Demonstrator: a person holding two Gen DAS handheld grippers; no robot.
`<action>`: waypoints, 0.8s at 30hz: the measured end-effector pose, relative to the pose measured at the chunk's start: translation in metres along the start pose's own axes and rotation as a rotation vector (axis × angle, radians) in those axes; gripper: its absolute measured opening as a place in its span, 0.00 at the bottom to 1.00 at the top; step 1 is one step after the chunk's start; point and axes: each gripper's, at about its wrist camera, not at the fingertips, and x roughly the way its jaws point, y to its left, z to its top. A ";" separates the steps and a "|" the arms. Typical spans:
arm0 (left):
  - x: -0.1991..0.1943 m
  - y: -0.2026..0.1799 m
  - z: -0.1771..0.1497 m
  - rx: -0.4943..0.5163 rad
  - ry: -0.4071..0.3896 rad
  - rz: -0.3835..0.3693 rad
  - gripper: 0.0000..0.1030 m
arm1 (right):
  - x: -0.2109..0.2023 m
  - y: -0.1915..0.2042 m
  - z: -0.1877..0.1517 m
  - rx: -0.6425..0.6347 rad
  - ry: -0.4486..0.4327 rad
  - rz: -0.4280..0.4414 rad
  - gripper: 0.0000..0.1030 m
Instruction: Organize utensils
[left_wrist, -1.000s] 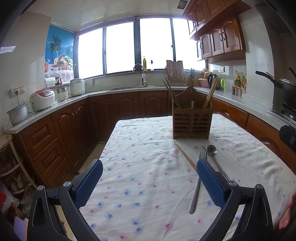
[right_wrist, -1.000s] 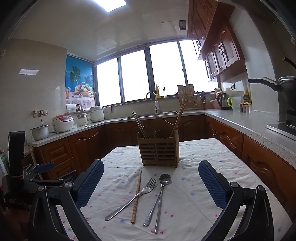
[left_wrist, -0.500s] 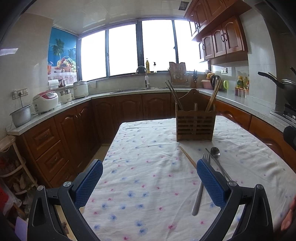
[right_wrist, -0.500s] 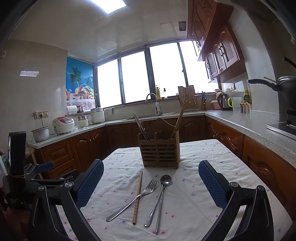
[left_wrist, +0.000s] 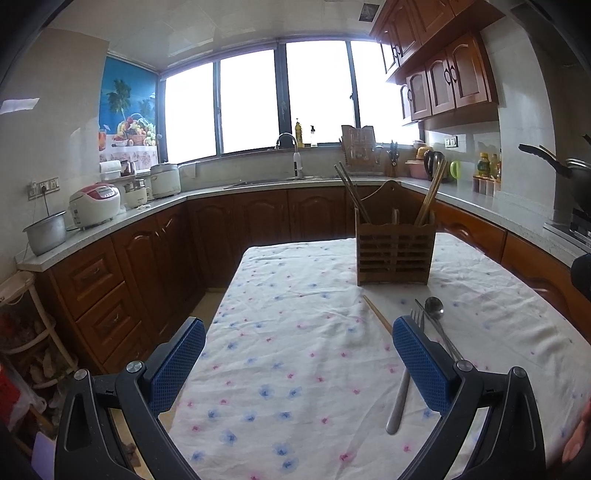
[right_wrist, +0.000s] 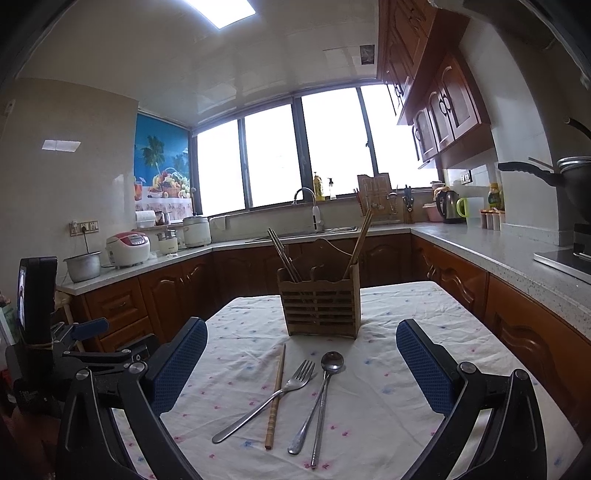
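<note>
The right hand-held gripper (right_wrist: 301, 363) hangs above the desk (right_wrist: 413, 398) with its blue-padded jaws spread wide and grasping nothing. Between and just beyond its pads lie the loose utensils on the flowered cloth: a fork (right_wrist: 269, 400), a wooden chopstick (right_wrist: 275, 398) crossing the fork's handle, a spoon (right_wrist: 319, 391) and a thin metal chopstick (right_wrist: 320, 413) beside the spoon. Behind them stands the slatted wooden utensil holder (right_wrist: 319, 306), already carrying chopsticks at both ends.

The left hand-held gripper (left_wrist: 299, 363) is likewise spread and empty, over bare cloth to the left of the utensils.

A sound first pick is probably the spoon or fork, pinched mid-handle and lifted clear before tilting it upright into a free compartment; the crossed chopstick may shift if the fork is dragged.

The holder's inner dividers are hidden by its front wall. In the left view, the right pad covers part of the fork and chopstick.
</note>
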 end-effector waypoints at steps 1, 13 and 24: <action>0.000 0.000 0.000 0.000 -0.001 0.001 0.99 | 0.000 0.000 0.000 0.002 -0.003 0.001 1.00; 0.005 0.002 0.003 -0.001 0.015 -0.007 0.99 | 0.006 0.003 0.000 0.002 0.011 0.009 1.00; 0.009 0.000 0.005 -0.004 0.030 -0.012 0.99 | 0.006 0.002 -0.001 0.004 0.019 0.011 1.00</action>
